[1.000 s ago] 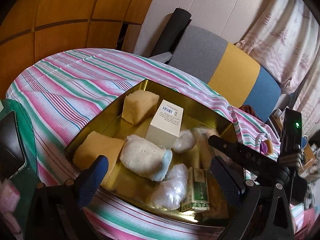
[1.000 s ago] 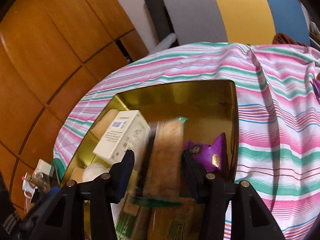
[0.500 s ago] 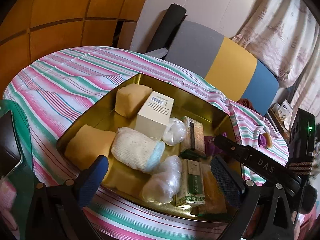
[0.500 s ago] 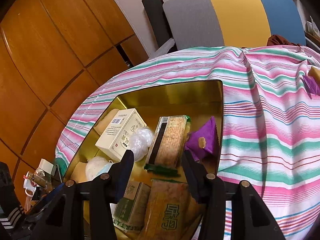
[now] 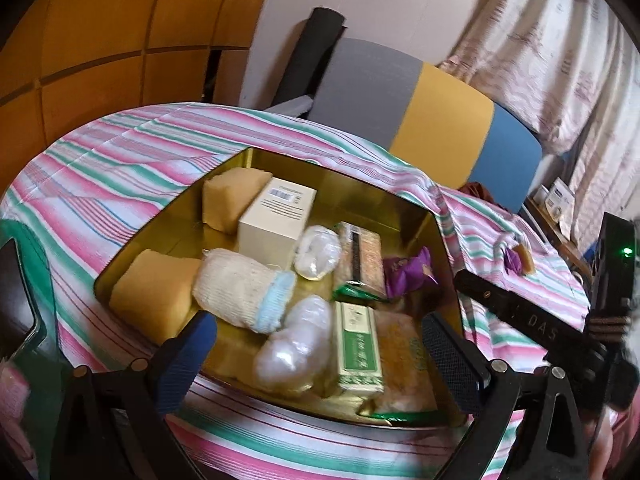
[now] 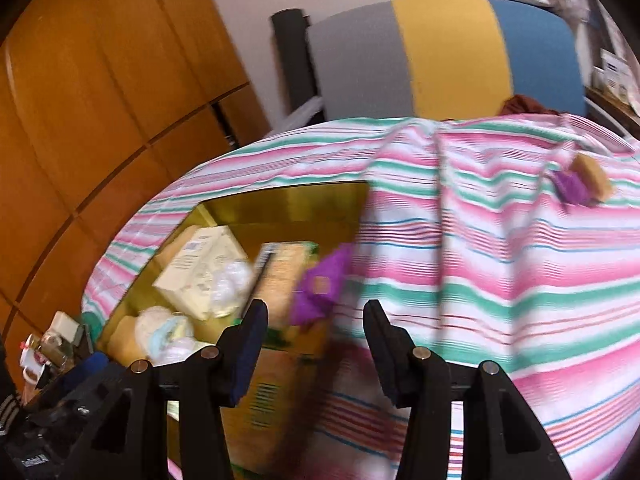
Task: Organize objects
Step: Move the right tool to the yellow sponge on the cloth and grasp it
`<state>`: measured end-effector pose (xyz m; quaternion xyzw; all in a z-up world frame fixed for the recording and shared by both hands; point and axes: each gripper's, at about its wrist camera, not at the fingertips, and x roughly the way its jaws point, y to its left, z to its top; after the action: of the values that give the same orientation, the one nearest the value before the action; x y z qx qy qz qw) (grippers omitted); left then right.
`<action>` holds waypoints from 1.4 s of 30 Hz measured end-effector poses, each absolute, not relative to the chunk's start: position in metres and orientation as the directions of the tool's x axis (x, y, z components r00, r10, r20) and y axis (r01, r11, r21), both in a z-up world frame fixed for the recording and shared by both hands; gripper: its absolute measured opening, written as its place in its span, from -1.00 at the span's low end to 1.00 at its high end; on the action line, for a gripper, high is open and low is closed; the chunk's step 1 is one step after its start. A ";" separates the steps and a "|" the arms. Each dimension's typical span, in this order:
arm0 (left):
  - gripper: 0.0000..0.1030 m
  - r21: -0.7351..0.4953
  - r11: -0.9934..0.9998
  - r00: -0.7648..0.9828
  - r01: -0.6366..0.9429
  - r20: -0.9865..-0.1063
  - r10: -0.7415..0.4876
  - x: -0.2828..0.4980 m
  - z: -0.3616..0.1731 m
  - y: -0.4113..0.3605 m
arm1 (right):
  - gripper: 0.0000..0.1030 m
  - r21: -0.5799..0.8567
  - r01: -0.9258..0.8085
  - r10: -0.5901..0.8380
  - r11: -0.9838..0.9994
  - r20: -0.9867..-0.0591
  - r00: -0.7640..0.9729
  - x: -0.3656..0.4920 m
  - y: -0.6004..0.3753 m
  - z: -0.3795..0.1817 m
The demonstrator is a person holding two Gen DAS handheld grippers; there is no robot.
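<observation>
A gold tin tray [image 5: 360, 184] sits on the striped tablecloth [image 5: 120, 168]. It holds two yellow sponges [image 5: 154, 294], a cream box [image 5: 276, 216], a rolled white sock [image 5: 240, 288], plastic-wrapped bundles [image 5: 294, 344], a cracker packet [image 5: 360, 256], a green box [image 5: 358, 352] and a purple packet [image 5: 408, 272]. My left gripper [image 5: 316, 324] hangs open over the tray's near edge, holding nothing. My right gripper [image 6: 314, 312] is open and empty above the tray's right edge and the cloth. A second purple packet [image 6: 572, 186] and a sponge piece [image 6: 594, 172] lie on the cloth at far right.
A chair back [image 5: 420, 112] in grey, yellow and blue stands behind the table, beside a black roll [image 5: 308, 56]. Wooden panels [image 6: 100, 100] fill the left. A green-edged dark object [image 5: 20, 280] and small clutter [image 6: 52, 344] sit at the near left.
The cracker packet that was between my right fingers now lies in the tray. My right gripper has swung right, over the cloth. My left gripper shifted slightly, still open.
</observation>
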<state>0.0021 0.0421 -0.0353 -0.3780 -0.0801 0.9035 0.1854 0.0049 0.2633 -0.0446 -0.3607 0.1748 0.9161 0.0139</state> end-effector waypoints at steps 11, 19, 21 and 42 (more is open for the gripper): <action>1.00 -0.207 -0.873 -0.599 -0.442 -0.656 0.459 0.028 -0.034 0.096 | -0.02 0.295 -0.368 0.038 -0.882 -0.733 -0.679 0.050 0.367 -0.079; 1.00 -0.180 -0.825 -0.547 -0.536 -0.670 0.501 0.042 -0.032 0.144 | 0.12 0.264 -0.492 0.157 -0.830 -0.736 -0.659 0.075 0.452 -0.088; 1.00 -0.174 -0.814 -0.536 -0.554 -0.674 0.508 0.044 -0.031 0.157 | 0.24 0.280 -0.518 0.176 -0.808 -0.725 -0.666 0.075 0.477 -0.086; 1.00 -0.152 -0.777 -0.463 -0.611 -0.728 0.506 0.040 -0.035 0.222 | 0.42 0.201 -0.491 0.218 -0.848 -0.711 -0.668 -0.050 0.602 -0.077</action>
<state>0.0397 0.2219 -0.0350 -0.4017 0.0650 0.8528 0.3274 -0.0499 0.6015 -0.0767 -0.3557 0.1917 0.8929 0.1984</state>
